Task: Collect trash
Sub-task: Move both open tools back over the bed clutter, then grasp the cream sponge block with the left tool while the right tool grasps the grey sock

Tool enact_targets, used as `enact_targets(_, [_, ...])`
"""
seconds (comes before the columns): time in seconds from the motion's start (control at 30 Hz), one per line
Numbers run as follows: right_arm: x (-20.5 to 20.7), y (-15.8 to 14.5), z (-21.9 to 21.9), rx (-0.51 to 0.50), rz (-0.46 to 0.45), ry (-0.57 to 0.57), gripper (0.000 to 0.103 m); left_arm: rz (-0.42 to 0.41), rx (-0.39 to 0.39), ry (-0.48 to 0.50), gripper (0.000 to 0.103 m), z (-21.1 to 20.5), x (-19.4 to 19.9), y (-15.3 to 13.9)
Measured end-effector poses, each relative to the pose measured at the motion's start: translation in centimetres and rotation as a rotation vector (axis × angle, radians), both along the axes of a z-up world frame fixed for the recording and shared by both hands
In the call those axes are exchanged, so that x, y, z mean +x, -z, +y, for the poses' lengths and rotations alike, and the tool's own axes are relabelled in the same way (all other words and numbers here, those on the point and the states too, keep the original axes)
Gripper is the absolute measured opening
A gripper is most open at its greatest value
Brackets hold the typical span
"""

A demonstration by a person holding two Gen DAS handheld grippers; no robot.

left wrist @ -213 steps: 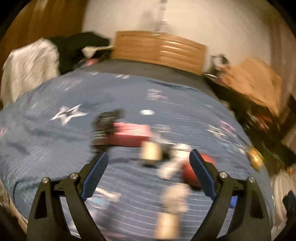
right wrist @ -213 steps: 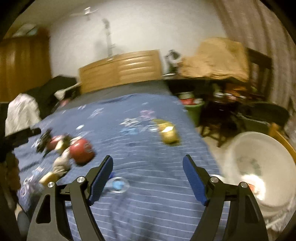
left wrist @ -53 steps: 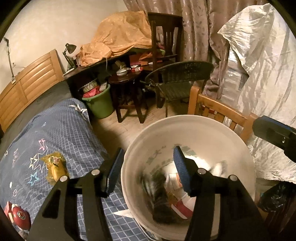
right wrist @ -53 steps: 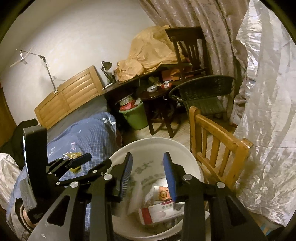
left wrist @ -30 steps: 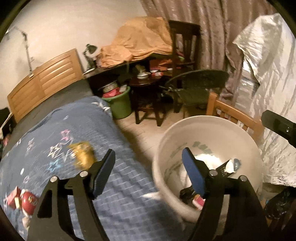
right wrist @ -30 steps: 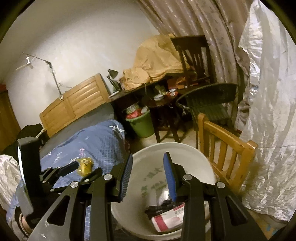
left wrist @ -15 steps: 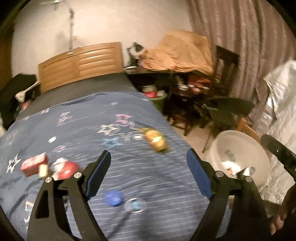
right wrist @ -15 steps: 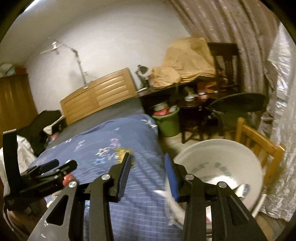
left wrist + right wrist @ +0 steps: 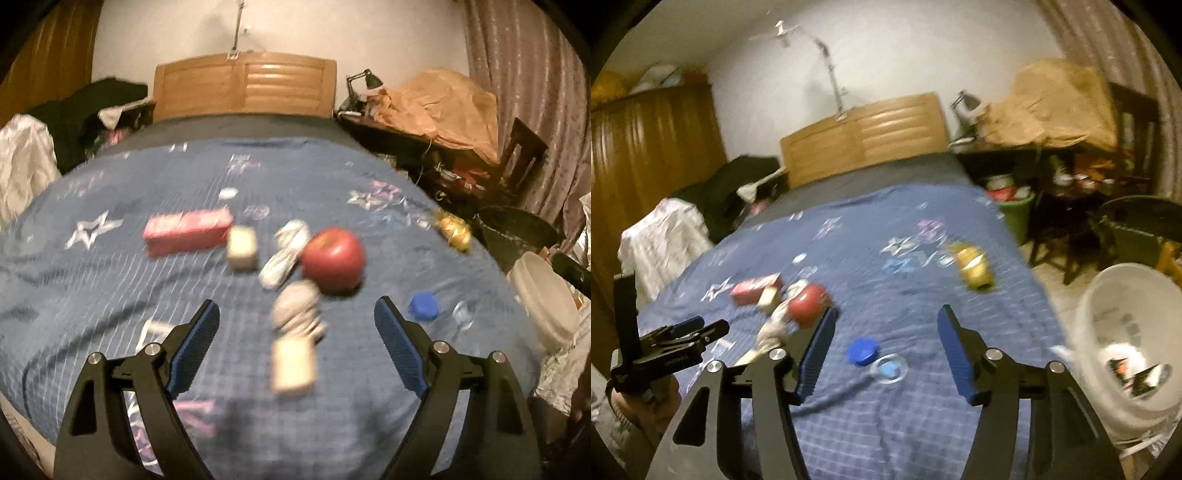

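Observation:
Both views are blurred by motion. My left gripper (image 9: 295, 343) is open and empty above the blue bedspread (image 9: 110, 280). Between and beyond its fingers lie a beige block (image 9: 293, 365), a crumpled white wrapper (image 9: 297, 312), a red apple (image 9: 334, 258), a second beige block (image 9: 242, 247) and a pink box (image 9: 186, 230). My right gripper (image 9: 886, 350) is open and empty over a blue bottle cap (image 9: 863, 350) and a clear lid (image 9: 889, 368). A yellow wrapper (image 9: 973, 269) lies further back. The white trash bucket (image 9: 1086, 321) stands at the right of the bed.
A wooden headboard (image 9: 245, 85) ends the bed. A cluttered desk (image 9: 424, 136), a dark chair (image 9: 1137, 225) and a green bin (image 9: 1015, 206) stand to the right. Clothes (image 9: 665, 236) are piled at the left. The left gripper shows in the right wrist view (image 9: 679, 336).
Both grippers have swung from the white bucket back over the bed. The left one dropped lower over the trash pile. The right gripper's jaws opened wide.

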State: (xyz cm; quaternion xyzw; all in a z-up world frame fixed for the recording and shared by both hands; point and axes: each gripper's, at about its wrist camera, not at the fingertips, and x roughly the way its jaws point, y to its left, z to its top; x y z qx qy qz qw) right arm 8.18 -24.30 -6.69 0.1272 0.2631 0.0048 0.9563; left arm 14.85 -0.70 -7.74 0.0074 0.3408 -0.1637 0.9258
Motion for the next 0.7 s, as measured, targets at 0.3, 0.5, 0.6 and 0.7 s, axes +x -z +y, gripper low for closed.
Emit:
enact_targets(0.3, [2.4, 4.4, 3.4, 0.042, 0.105, -0.086, 0.072, 0.072, -0.006, 0.093, 0.073, -0.1, 0.3, 5.1])
enact_targets(0.5, [3.0, 4.7, 2.5, 0.059, 0.118, -0.091, 0.072, 0.128, 0.010, 0.096, 0.030, -0.9, 1.8, 7.9])
enact_targets(0.6, [3.8, 4.7, 3.0, 0.056, 0.119, -0.127, 0.072, 0.099, -0.015, 0.092, 0.029, 0.3, 0.5, 7.1])
enact_targets(0.7, [5.1, 4.7, 4.9, 0.041, 0.114, -0.198, 0.071, 0.060, -0.053, 0.033, 0.029, 2.5, -0.6, 5.9])
